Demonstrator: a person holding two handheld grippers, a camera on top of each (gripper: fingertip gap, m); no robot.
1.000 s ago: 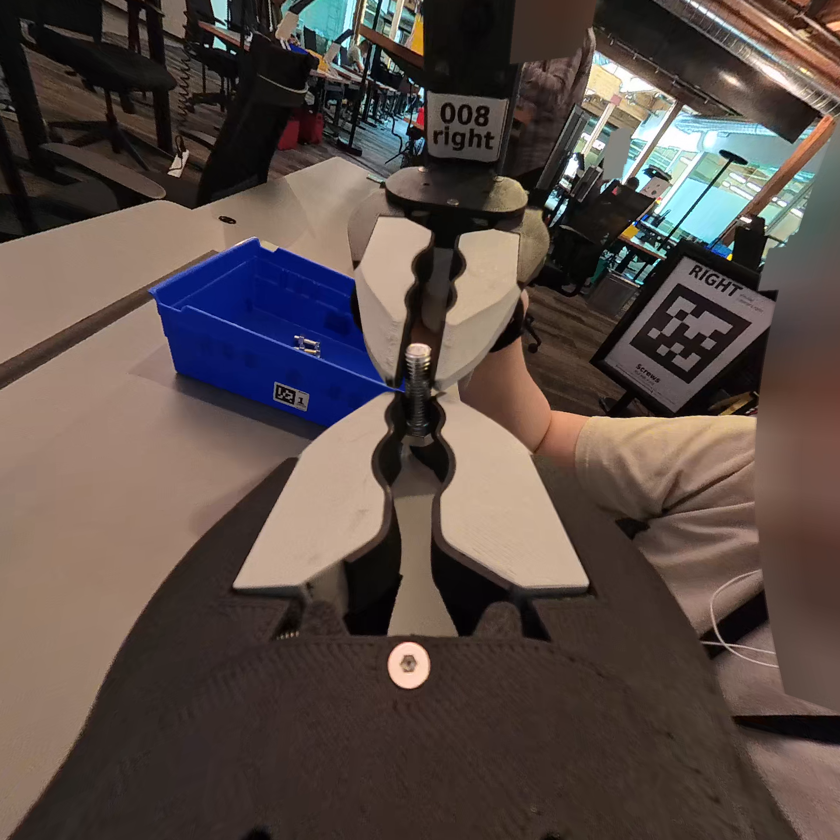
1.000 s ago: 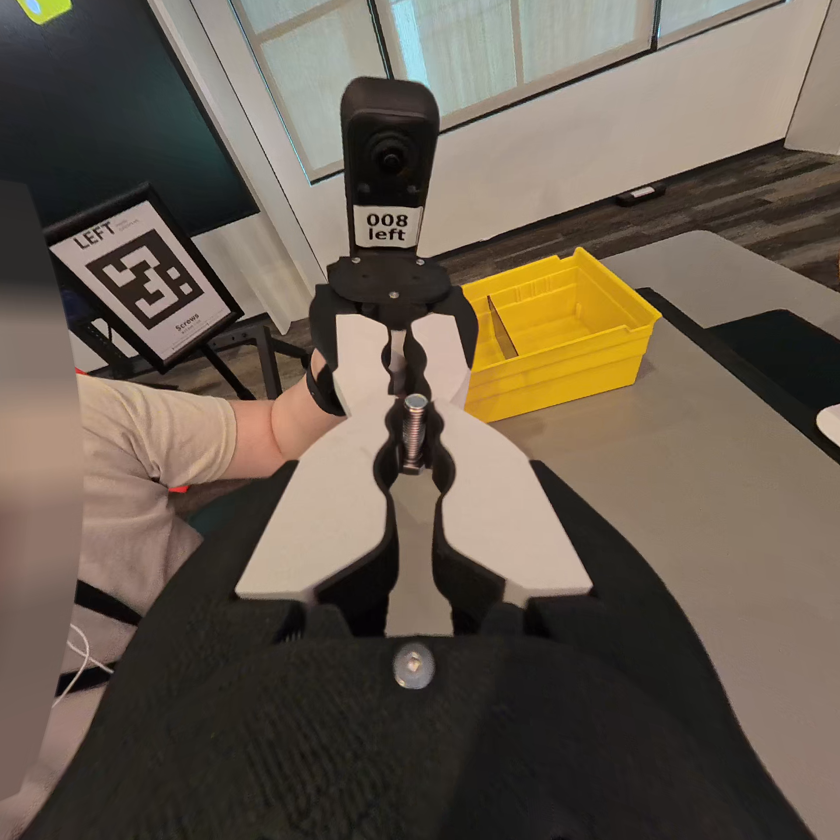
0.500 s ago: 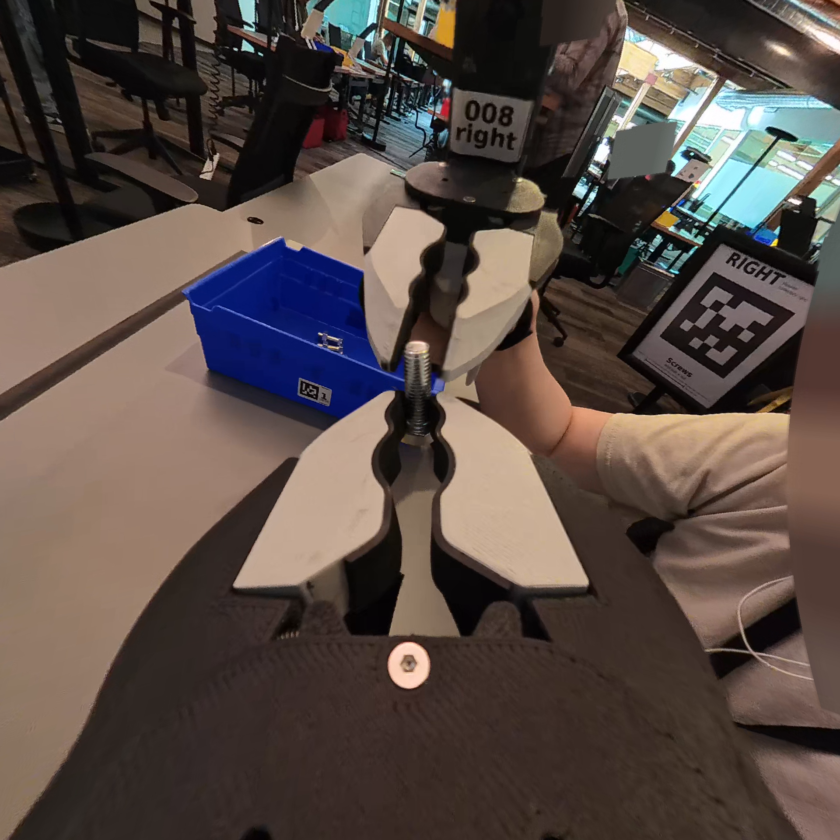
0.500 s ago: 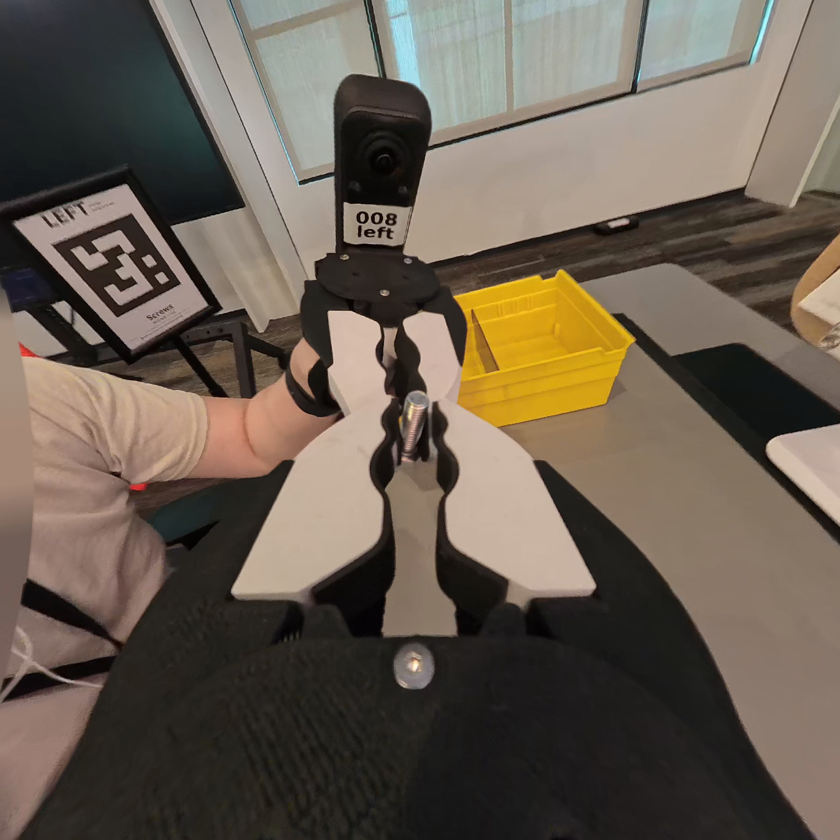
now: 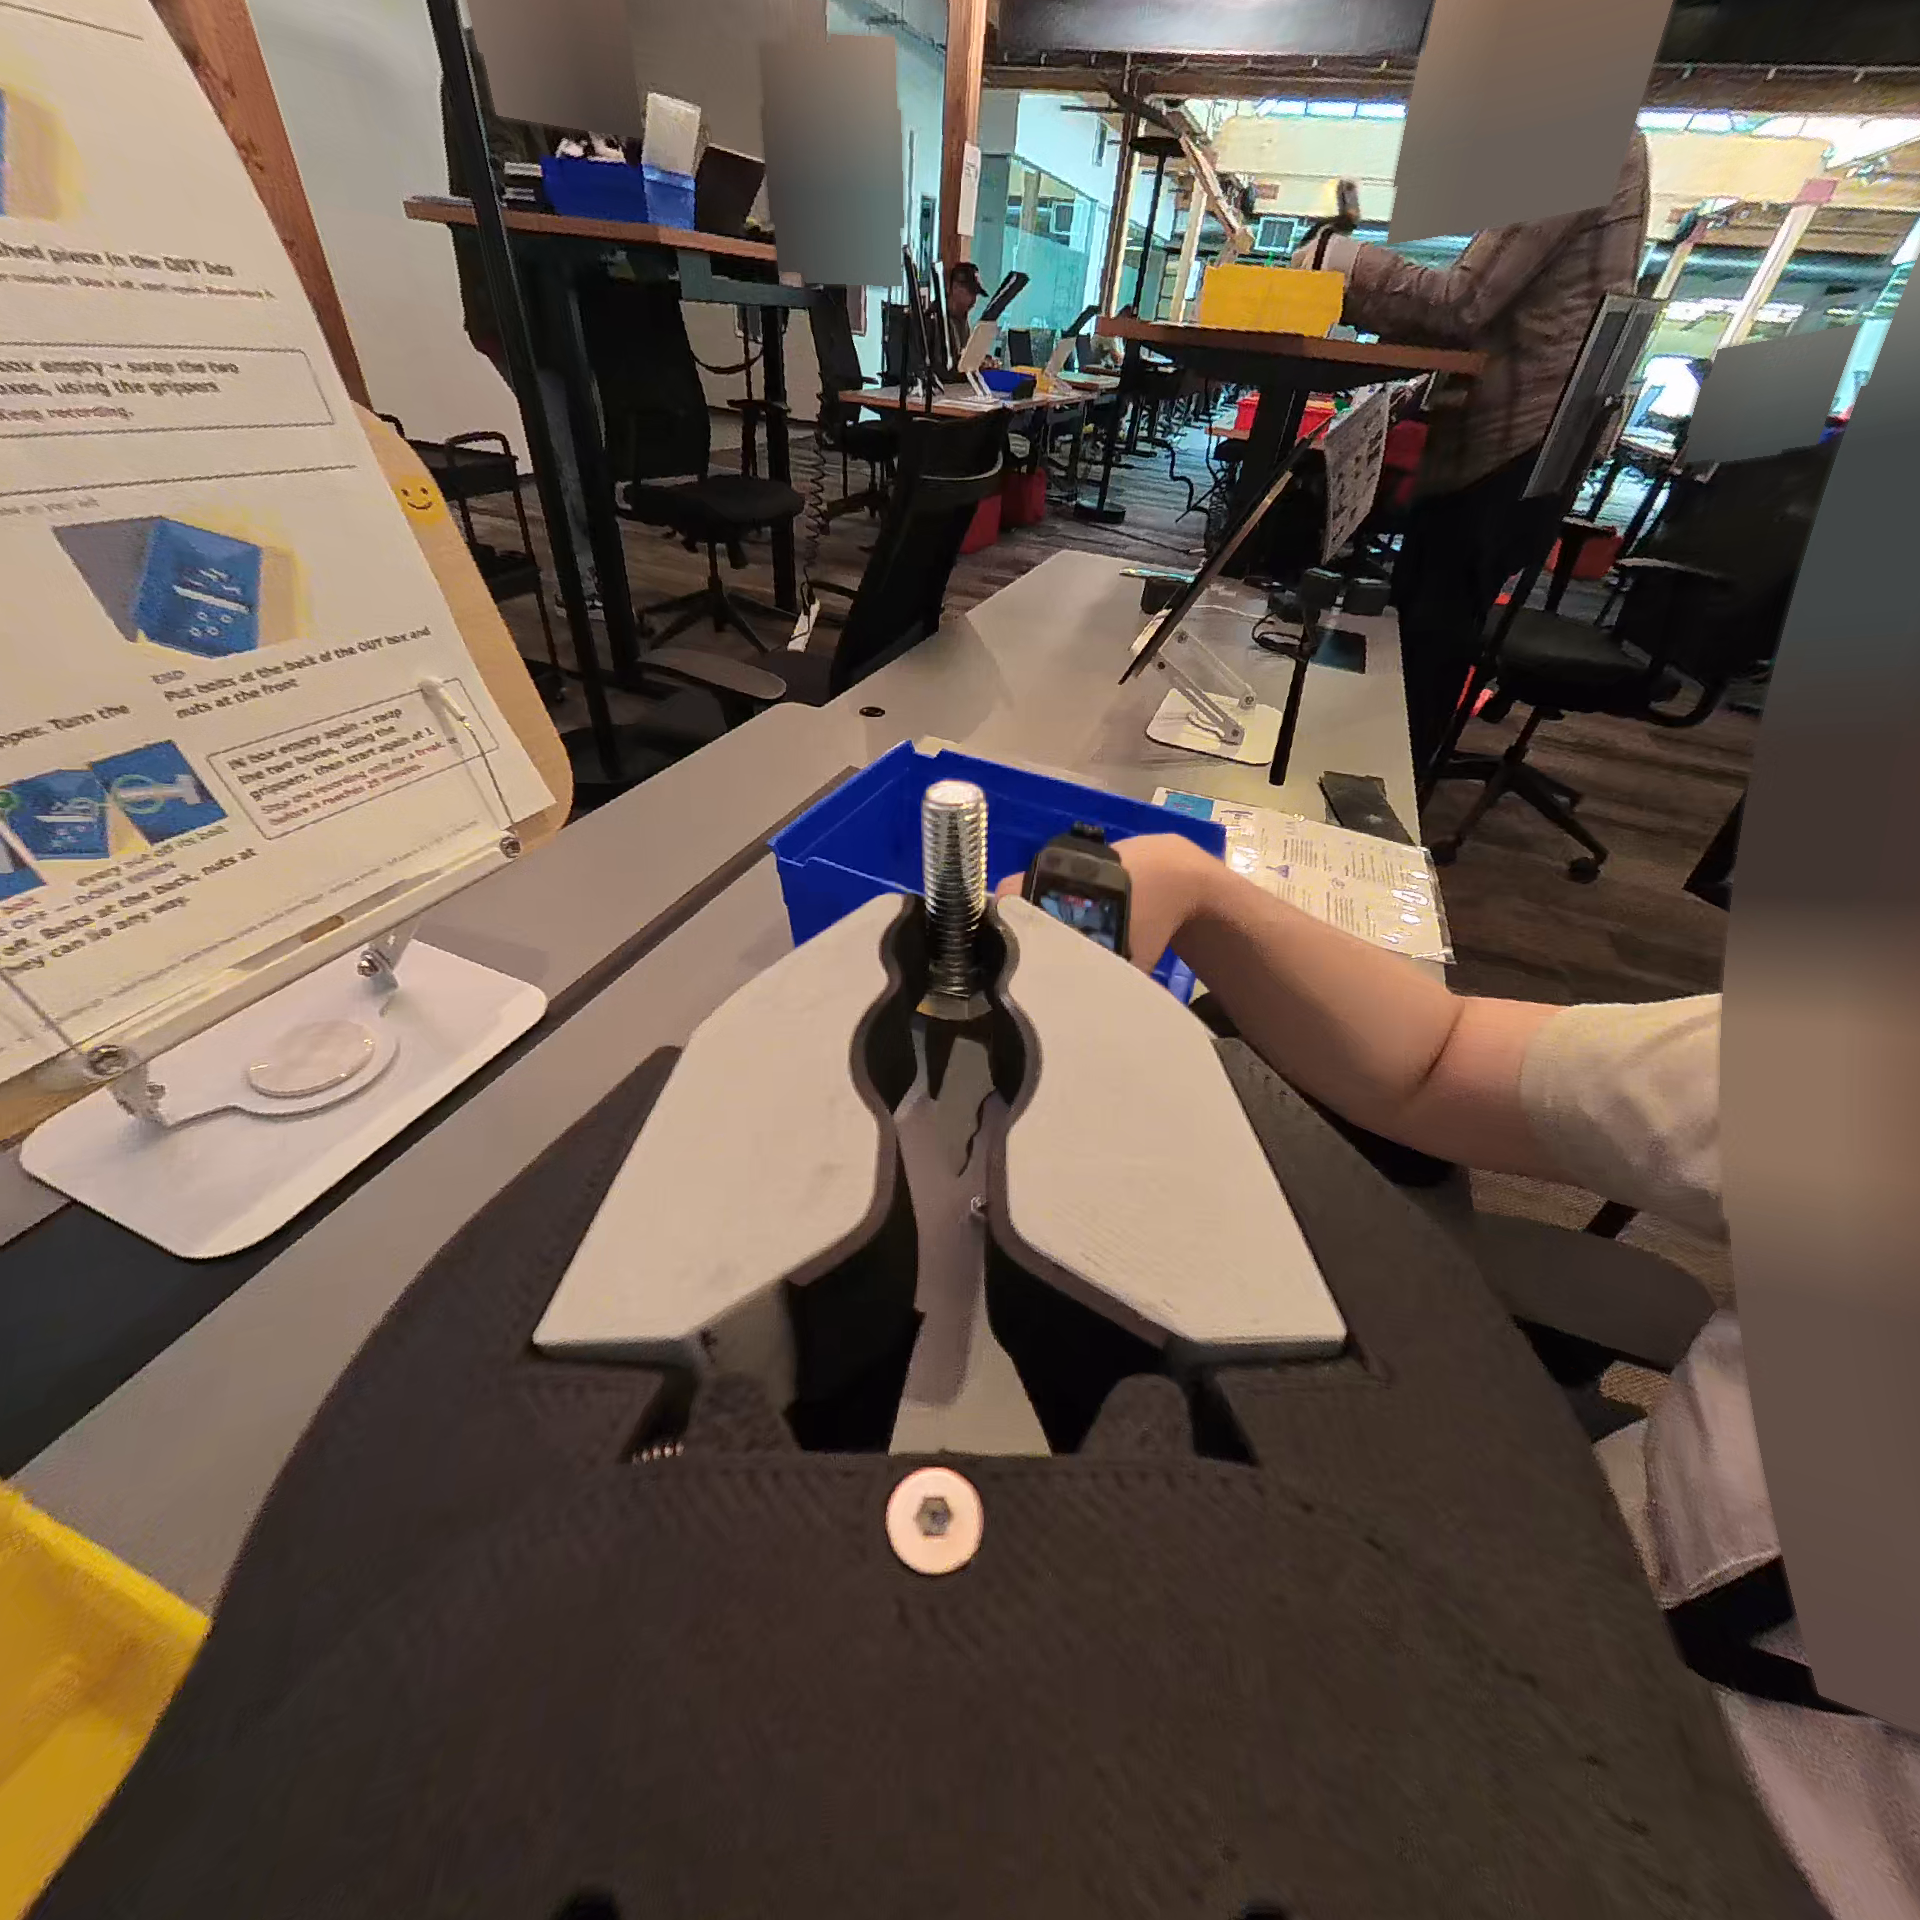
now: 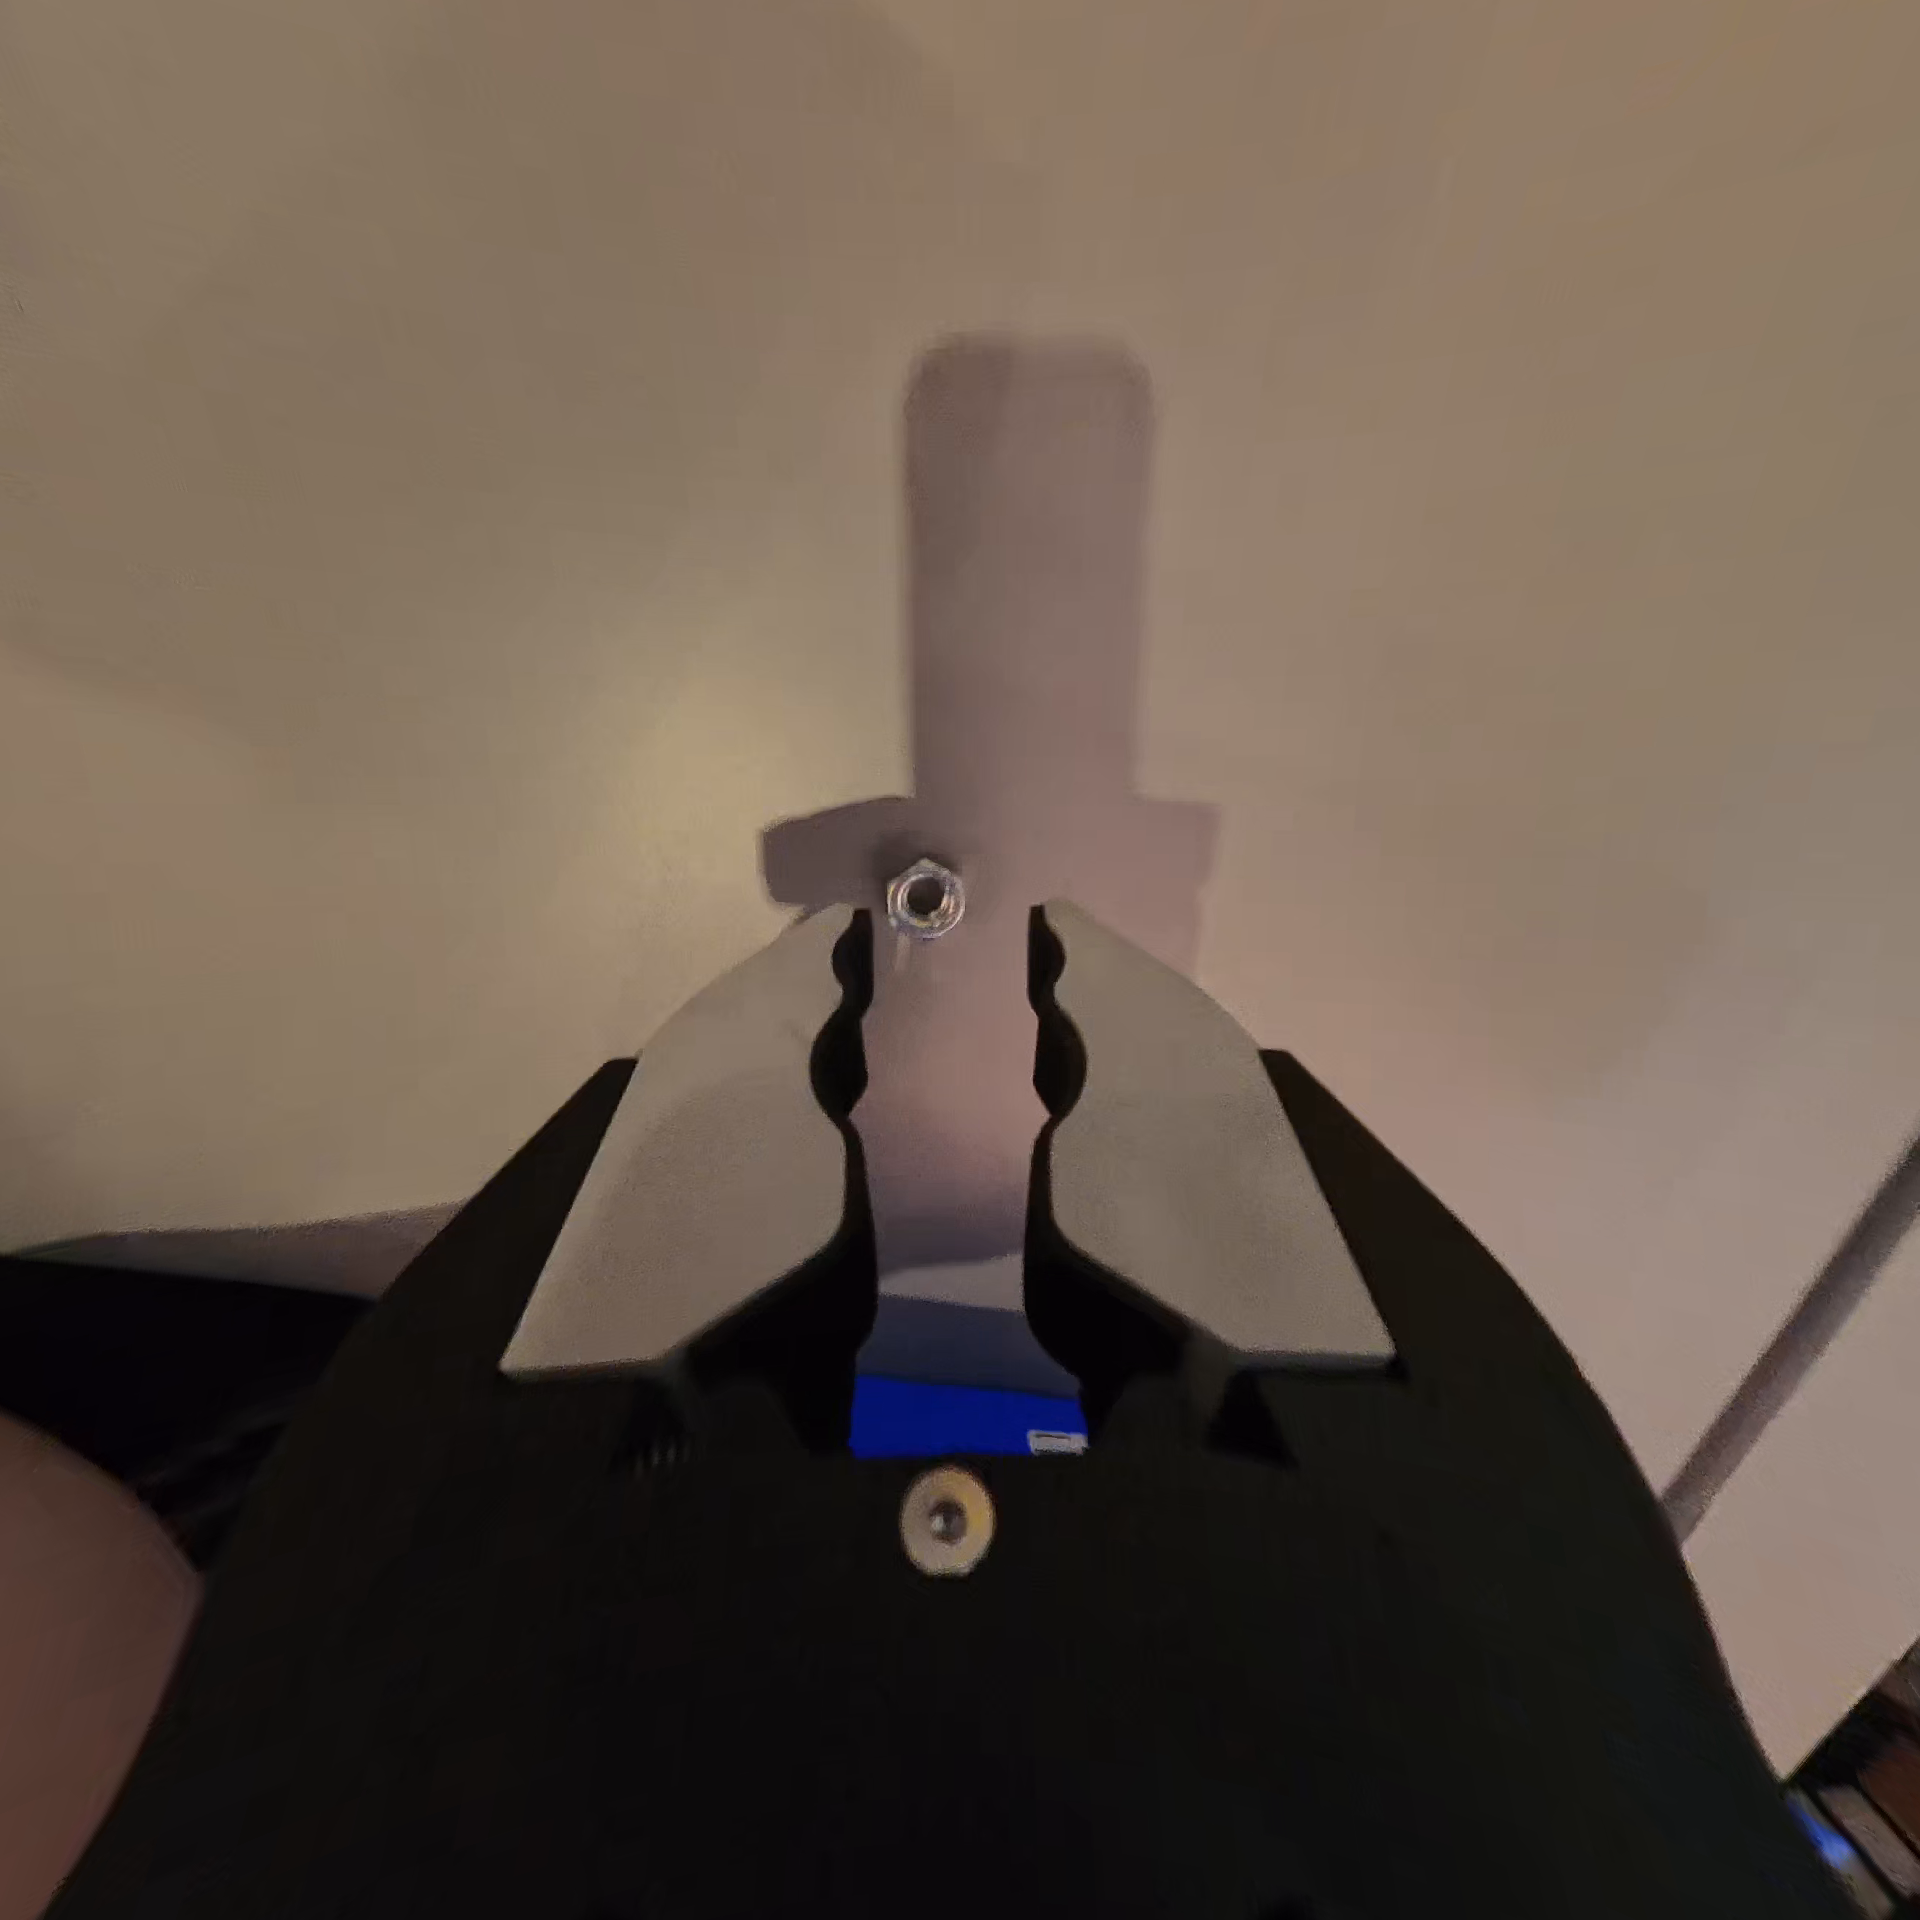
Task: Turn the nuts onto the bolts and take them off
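My left gripper (image 5: 951, 920) is shut on a silver bolt (image 5: 954, 862), gripping it near the head, with the threaded end pointing away from me and bare of any nut. My right gripper (image 6: 945, 914) is open and empty and points down at a pale surface. A small silver nut (image 6: 925, 899) lies on that surface just beyond the fingertips, slightly left of the gap, in the gripper's shadow. In the left wrist view the person's right hand with a wrist watch (image 5: 1081, 904) is over the blue bin (image 5: 862, 842); the right gripper itself is hidden there.
An instruction sheet on a white stand (image 5: 239, 1101) stands at the left of the grey table. A corner of a yellow bin (image 5: 62, 1683) shows at lower left. A strip of the blue bin (image 6: 966, 1413) shows between my right fingers. Papers (image 5: 1330, 873) lie beyond the bin. Across from one pair of fingers to the other is roughly 30 cm.
My right gripper left the bolt, swung down over the table and opened; the nut now lies in front of it. My left gripper turned left, still holding the bolt.
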